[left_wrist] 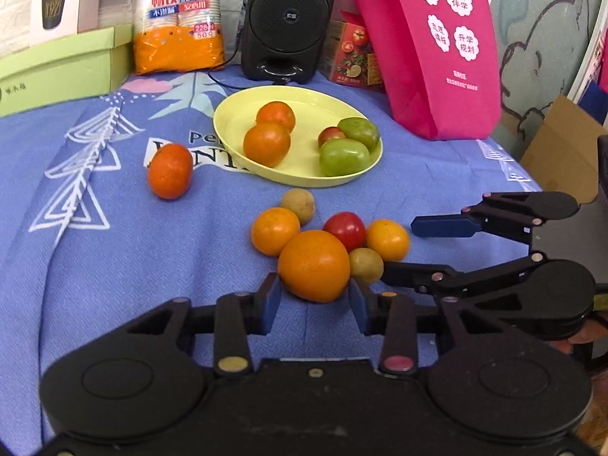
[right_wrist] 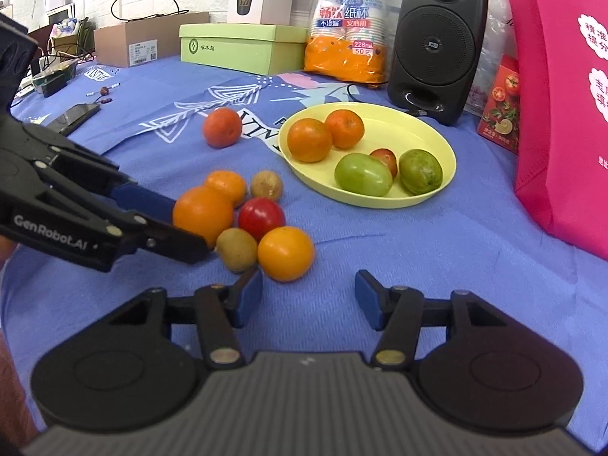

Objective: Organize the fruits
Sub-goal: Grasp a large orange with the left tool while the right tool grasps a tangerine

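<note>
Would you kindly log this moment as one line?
left gripper: shut on large orange | right gripper: open, empty | yellow plate: five fruits

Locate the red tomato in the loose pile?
The red tomato sits mid-cluster on the blue cloth, touching the big orange on its left, in front of the yellow plate.

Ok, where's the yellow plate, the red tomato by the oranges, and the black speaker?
Yellow plate (right_wrist: 437,135), right wrist view, bare inside near the back rim.
Red tomato (right_wrist: 261,217), right wrist view, middle of its skin.
Black speaker (left_wrist: 289,15), left wrist view, centre of the round grille.
</note>
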Available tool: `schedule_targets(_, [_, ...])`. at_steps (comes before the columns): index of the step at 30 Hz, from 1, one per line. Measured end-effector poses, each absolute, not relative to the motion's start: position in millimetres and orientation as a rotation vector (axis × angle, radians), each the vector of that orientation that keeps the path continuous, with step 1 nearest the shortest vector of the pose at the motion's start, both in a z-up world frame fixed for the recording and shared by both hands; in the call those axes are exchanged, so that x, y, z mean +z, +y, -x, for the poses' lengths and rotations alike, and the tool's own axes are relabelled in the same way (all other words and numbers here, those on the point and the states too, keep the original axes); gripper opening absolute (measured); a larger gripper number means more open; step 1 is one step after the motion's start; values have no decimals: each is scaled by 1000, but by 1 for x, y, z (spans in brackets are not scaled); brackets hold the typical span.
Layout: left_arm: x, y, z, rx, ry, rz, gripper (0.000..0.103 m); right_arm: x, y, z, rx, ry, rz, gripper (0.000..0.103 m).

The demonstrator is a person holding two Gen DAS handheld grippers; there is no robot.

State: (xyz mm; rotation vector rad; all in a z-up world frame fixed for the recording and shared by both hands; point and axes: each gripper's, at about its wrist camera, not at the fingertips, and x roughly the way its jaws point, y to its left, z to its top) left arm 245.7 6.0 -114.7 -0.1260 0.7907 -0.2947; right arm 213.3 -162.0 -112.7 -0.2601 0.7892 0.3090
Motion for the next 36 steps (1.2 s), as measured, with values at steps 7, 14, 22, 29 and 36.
schedule_targets(7, [-116,-4,-256,-269,783,58,40,-116,-157,-223,315,784,261,40])
schedule_targets(14, [-117,-2,-257,-280,773,59,38,-117,-154,-228,332,772,270,34])
schedule_targets(22, [-114,1,-251,-290,765,76,38,-116,-154,-226,327,768,269,34])
schedule_targets(29, [-112,5,-248,-284,754,73,37,-114,-154,-222,325,769,265,34])
schedule_targets(36, [-107,6,-244,-286,732,70,36,-113,-156,-215,323,770,260,34])
